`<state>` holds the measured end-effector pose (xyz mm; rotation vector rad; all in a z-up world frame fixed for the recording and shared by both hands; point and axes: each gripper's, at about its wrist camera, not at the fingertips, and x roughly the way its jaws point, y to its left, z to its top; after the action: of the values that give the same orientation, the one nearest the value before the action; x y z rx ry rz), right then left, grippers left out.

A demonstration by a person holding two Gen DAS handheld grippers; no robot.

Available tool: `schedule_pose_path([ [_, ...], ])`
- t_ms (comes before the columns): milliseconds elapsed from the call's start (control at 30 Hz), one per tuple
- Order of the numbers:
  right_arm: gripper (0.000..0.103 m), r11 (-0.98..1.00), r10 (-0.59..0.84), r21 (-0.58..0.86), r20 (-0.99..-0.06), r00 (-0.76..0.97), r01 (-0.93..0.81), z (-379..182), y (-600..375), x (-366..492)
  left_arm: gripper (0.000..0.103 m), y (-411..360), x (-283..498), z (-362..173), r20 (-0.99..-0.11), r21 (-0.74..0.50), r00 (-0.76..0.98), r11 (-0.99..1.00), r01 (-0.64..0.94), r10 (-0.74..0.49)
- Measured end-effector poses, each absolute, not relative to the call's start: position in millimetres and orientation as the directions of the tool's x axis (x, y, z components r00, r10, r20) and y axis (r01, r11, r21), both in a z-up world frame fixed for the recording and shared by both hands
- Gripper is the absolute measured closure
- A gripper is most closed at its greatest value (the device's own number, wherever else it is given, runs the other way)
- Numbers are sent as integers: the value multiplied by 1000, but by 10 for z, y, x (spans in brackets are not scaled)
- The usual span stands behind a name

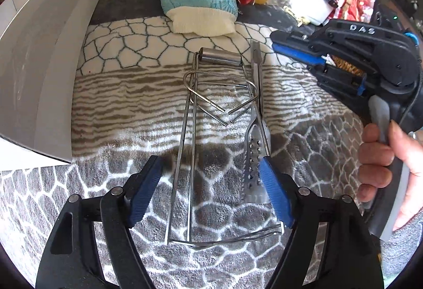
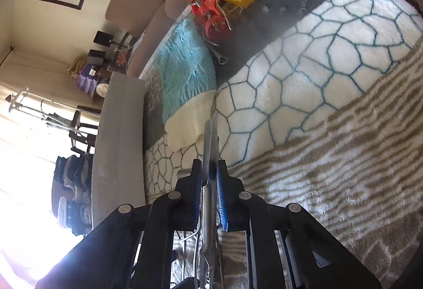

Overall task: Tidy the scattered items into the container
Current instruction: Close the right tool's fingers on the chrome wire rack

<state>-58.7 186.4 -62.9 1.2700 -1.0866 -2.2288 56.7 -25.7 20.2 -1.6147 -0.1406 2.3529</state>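
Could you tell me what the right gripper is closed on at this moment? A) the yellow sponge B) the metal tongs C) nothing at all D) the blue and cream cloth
B: in the right wrist view the right gripper has its blue pads pressed against the thin metal tongs.

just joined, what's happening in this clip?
A person is tidying a patterned fleece blanket with two handheld grippers. The right gripper is shut on the thin handle of the perforated steel tongs. The left gripper hangs open over a chrome wire rack. The white container is at the left.
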Motion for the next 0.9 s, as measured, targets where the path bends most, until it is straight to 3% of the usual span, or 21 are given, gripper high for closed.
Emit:
schedule_pose_path([
  [100, 96, -665, -590, 746, -554, -588, -36, -422, 1978, -526, 21, -213, 569, 191, -903, -224, -332, -958, -180, 274],
  [200, 92, -698, -564, 714, -593, -575, -51, -383, 2034, -534, 20, -207, 573, 188, -904, -221, -333, -959, -177, 269],
  [233, 84, -708, -569, 704, -617, -544, -59, -435, 2001, -562, 20, -213, 576, 189, -903, -223, -332, -958, -178, 272],
  [267, 66, -727, -561, 684, -648, -515, -68, -496, 1952, -578, 20, -223, 578, 188, -901, -228, -333, -957, -179, 277],
  [333, 51, -769, -538, 636, -699, -471, -63, -594, 1807, -604, 20, -229, 581, 191, -900, -230, -334, -956, -183, 281],
  [500, 52, -863, -454, 504, -764, -458, 14, -617, 1463, -632, 20, -245, 583, 194, -899, -236, -331, -955, -181, 285],
  [533, 65, -890, -419, 453, -783, -460, 39, -601, 1387, -623, 20, -251, 583, 195, -899, -240, -330, -954, -182, 289],
  [567, 89, -912, -389, 404, -801, -455, 69, -602, 1311, -615, 20, -260, 581, 196, -898, -245, -327, -952, -183, 294],
  [667, 90, -952, -302, 287, -823, -481, 107, -557, 1227, -567, 20, -307, 576, 200, -893, -272, -317, -945, -181, 318],
  [900, 90, -973, -225, 215, -813, -536, 82, -464, 1547, -478, 19, -330, 569, 206, -891, -297, -305, -939, -173, 338],
])
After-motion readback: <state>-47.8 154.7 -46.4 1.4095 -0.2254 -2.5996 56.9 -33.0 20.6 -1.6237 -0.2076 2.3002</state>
